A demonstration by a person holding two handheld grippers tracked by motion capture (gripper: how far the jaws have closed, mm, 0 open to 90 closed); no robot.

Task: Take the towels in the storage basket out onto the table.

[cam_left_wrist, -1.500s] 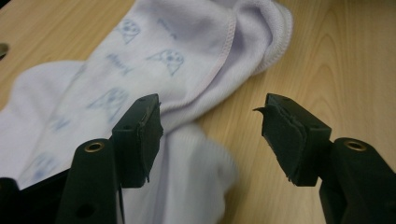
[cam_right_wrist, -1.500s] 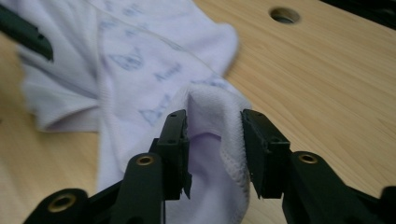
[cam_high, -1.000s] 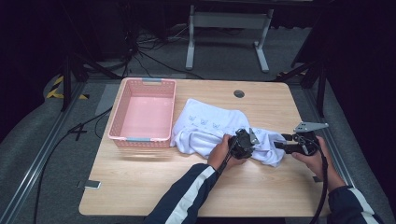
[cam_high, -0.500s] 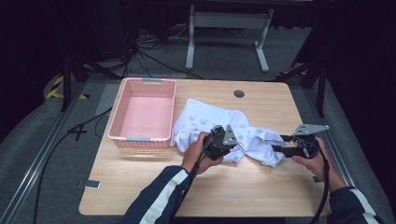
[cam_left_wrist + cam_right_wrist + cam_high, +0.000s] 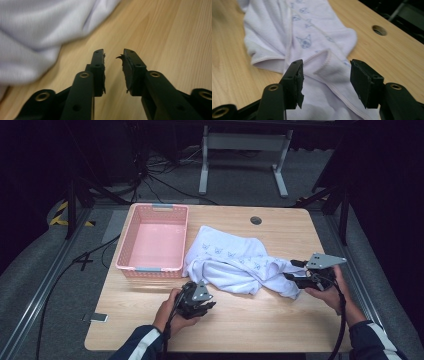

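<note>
While the white, ribbed cotton garment with small blue printed motifs (image 5: 232, 265) lies crumpled on the pale wooden bench (image 5: 260, 320), just right of the empty pink plastic slatted basket (image 5: 154, 241), nothing has yet gone into that basket.

Left gripper (image 5: 201, 306): apart from the cloth, over bare bench near the garment's front-left edge. Jaws have just been opening and stand a little apart, nothing between them; in its own view the left gripper (image 5: 113, 56) points at bare wood, the garment (image 5: 37, 35) off to the upper left.

Right gripper (image 5: 294, 270): at the garment's right end, where a twisted sleeve-like tail trails toward it. In the right gripper view, the right gripper (image 5: 326, 71) has jaws set wide with a hemmed fold of the garment (image 5: 312, 45) between them; the pads do not press on it.

Judgement: work looks early to middle. Cloth is partly drawn out but not flat, not folded, not in the basket. Both grips remain to be taken.

View differences: the high view gives the layout, basket against garment, and both hands. The right gripper view shows the seam, the hem and the printed faces, plus the round cable hole (image 5: 379, 30) in the bench. The left gripper view shows frayed pad edges.
</note>
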